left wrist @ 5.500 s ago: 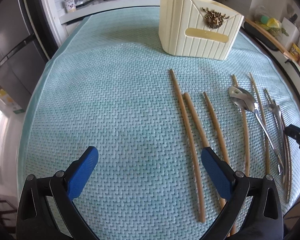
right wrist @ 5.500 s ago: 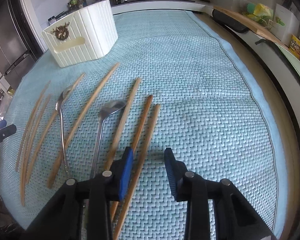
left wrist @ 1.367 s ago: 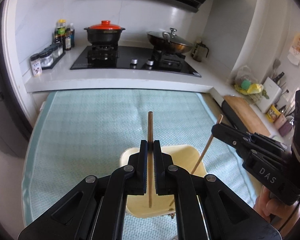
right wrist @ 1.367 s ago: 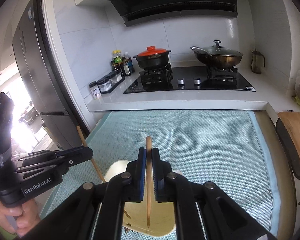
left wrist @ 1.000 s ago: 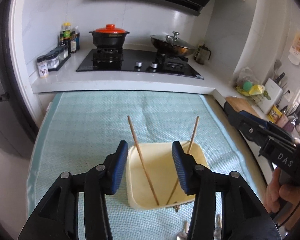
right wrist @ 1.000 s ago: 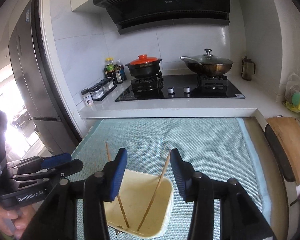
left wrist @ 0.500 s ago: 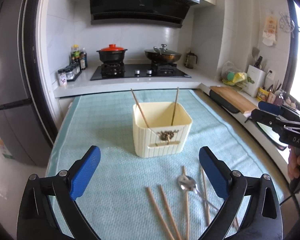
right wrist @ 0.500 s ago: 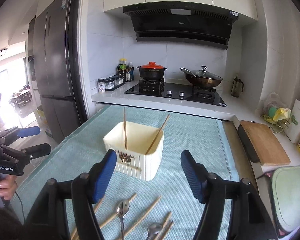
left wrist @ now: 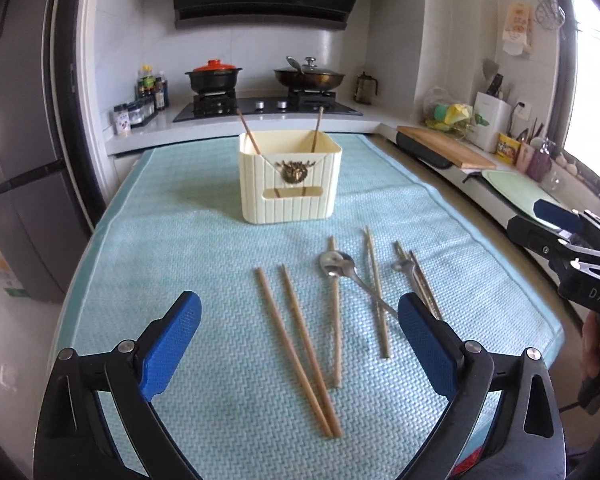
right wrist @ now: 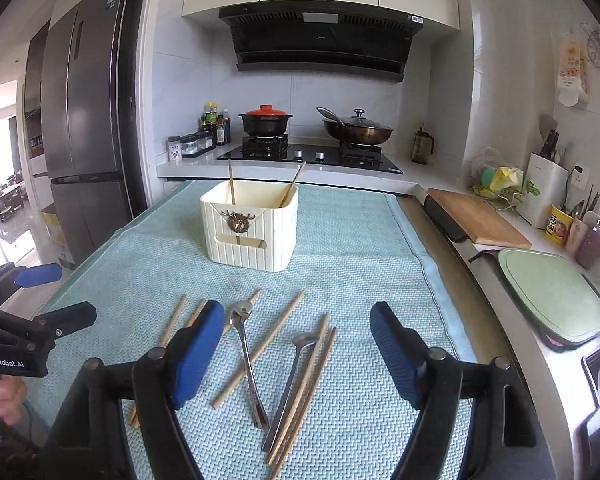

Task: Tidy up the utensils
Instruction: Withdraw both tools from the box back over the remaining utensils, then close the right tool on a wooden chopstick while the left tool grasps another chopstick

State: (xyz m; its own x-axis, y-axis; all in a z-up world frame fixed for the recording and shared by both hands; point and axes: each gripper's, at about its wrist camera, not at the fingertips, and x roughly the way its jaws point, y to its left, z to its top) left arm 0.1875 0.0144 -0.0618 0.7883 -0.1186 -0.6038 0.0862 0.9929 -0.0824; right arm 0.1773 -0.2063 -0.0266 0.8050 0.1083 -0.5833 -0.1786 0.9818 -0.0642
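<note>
A cream ribbed utensil holder (left wrist: 290,184) (right wrist: 250,228) stands on the teal mat with two chopsticks (left wrist: 247,131) (right wrist: 231,182) leaning inside it. In front of it lie several loose chopsticks (left wrist: 296,344) (right wrist: 260,352) and two metal spoons (left wrist: 340,266) (right wrist: 246,356). My left gripper (left wrist: 298,304) hovers open and empty above the nearest pair of chopsticks. My right gripper (right wrist: 298,312) hangs over the spoons, its jaws opening, with nothing pressed between the pads. Each gripper also shows at the edge of the other's view.
The mat (left wrist: 172,240) covers a counter. Behind are a stove with a red-lidded pot (right wrist: 265,120) and a wok (right wrist: 358,130). A fridge (right wrist: 88,120) stands left; a wooden board (right wrist: 476,220) and a green board (right wrist: 556,292) lie right.
Both grippers let go of a chopstick into the holder, opened wide and drew back from it. The loose utensils on the mat have come into view.
</note>
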